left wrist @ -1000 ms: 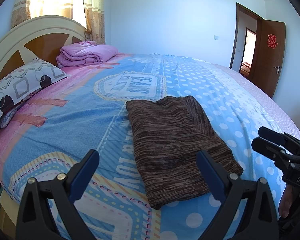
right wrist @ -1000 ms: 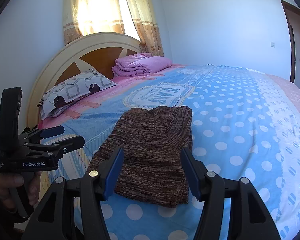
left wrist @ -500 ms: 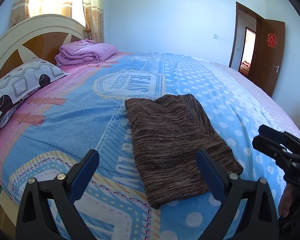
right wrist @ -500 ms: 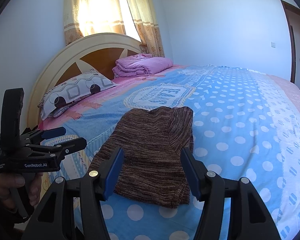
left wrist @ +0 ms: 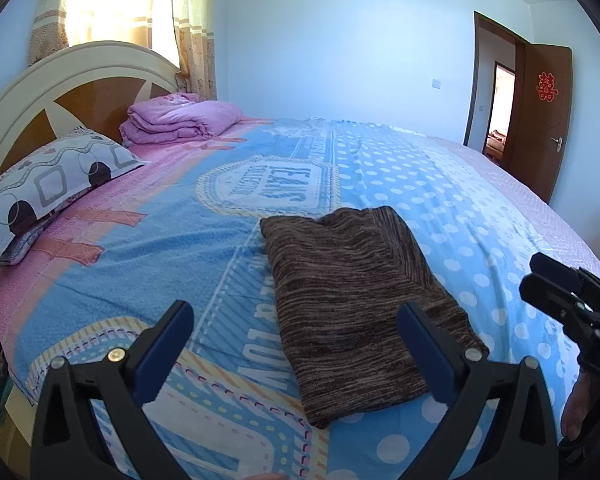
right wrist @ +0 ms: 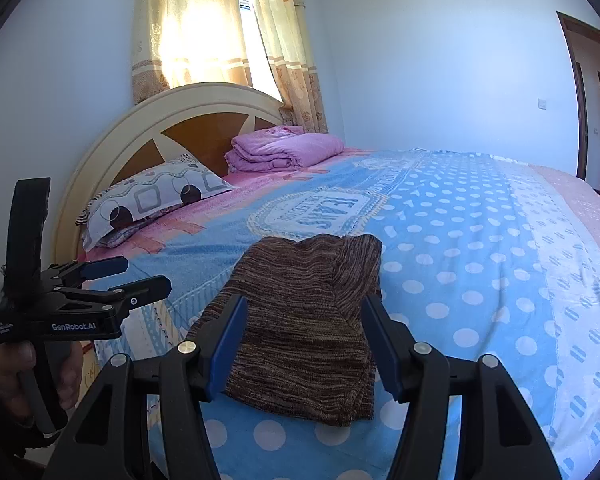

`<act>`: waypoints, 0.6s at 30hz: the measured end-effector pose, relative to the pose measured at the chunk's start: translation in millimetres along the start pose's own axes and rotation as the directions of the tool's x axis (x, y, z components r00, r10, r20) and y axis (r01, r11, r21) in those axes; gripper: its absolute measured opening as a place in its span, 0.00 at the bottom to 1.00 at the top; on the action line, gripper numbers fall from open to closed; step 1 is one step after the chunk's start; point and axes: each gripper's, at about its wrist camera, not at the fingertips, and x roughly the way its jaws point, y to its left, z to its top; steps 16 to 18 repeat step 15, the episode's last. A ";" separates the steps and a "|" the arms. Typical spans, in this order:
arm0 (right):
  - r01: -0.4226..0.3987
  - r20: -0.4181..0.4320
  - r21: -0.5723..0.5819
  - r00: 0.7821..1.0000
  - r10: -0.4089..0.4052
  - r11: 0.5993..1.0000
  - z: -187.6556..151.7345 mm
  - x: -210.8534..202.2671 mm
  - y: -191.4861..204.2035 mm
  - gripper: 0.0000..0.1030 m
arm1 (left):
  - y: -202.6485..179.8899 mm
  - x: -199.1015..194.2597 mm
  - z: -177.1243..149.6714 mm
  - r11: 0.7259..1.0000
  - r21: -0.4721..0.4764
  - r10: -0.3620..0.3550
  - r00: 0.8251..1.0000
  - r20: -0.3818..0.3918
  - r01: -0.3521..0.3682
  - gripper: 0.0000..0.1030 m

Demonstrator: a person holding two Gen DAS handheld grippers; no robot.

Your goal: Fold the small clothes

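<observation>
Two grippers: left gripper [left wrist: 296, 344] and right gripper [right wrist: 304, 340] both gaped wide, empty, above the folded brown garment [left wrist: 352, 296].
Left view only: open door [left wrist: 544, 120], far right.
Surface: blue dotted bedspread [right wrist: 460, 248].

Both grippers are black plastic frames; the left gripper [left wrist: 296, 344] and right gripper [right wrist: 302, 340] carry blue-padded fingers [right wrist: 228, 340] with silver screws behind them. White "GenRobot.AI" lettering marks the left gripper's side.

Patterned pillow [left wrist: 48, 184] beside folded pink quilt [left wrist: 180, 120], both against the headboard [right wrist: 172, 120]
</observation>
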 end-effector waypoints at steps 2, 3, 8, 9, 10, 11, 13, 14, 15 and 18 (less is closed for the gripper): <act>-0.002 0.007 -0.006 1.000 0.002 1.000 0.5 -1.4 1.9 0.59 | 1.2 1.4 0.5 1.000 0.001 0.019 1.000 -0.001 -0.019 1.00; -0.003 0.007 -0.008 1.000 0.003 1.000 0.7 -1.5 2.4 0.59 | 2.1 2.1 0.2 1.000 0.001 0.027 1.000 -0.001 -0.027 1.00; -0.006 -0.001 -0.013 1.000 0.006 1.000 -0.5 -0.5 4.4 0.59 | 7.7 2.7 -2.0 0.999 -0.007 0.049 0.999 0.007 -0.049 1.00; -0.007 -0.004 -0.013 1.000 0.007 1.000 -0.8 0.2 4.3 0.59 | 7.8 2.5 -2.4 0.998 -0.004 0.055 0.998 0.010 -0.055 1.00; -0.009 -0.005 -0.013 1.000 0.008 1.000 -0.9 0.7 4.4 0.59 | 7.8 2.4 -2.5 0.999 -0.001 0.055 0.998 0.011 -0.055 1.00; -0.009 -0.006 -0.013 1.000 0.008 1.000 -1.1 0.9 4.4 0.59 | 7.7 2.4 -2.8 0.998 0.003 0.058 0.998 0.016 -0.058 1.00; -0.010 -0.009 -0.011 1.000 0.010 1.000 -1.4 1.0 4.5 0.59 | 7.9 2.3 -3.2 0.998 0.006 0.061 0.998 0.022 -0.061 1.00; -0.011 -0.010 -0.010 1.000 0.011 1.000 -1.6 1.0 4.2 0.59 | 8.2 3.2 -3.3 0.998 0.006 0.060 0.998 0.019 -0.060 1.00; -0.010 -0.010 -0.008 1.000 0.010 1.000 -1.8 0.9 4.0 0.59 | 8.5 3.6 -3.1 0.998 0.007 0.060 0.998 0.019 -0.060 1.00; -0.010 -0.010 -0.008 1.000 0.010 1.000 -1.8 0.9 4.0 0.59 | 8.5 3.6 -3.1 0.998 0.007 0.060 0.998 0.019 -0.060 1.00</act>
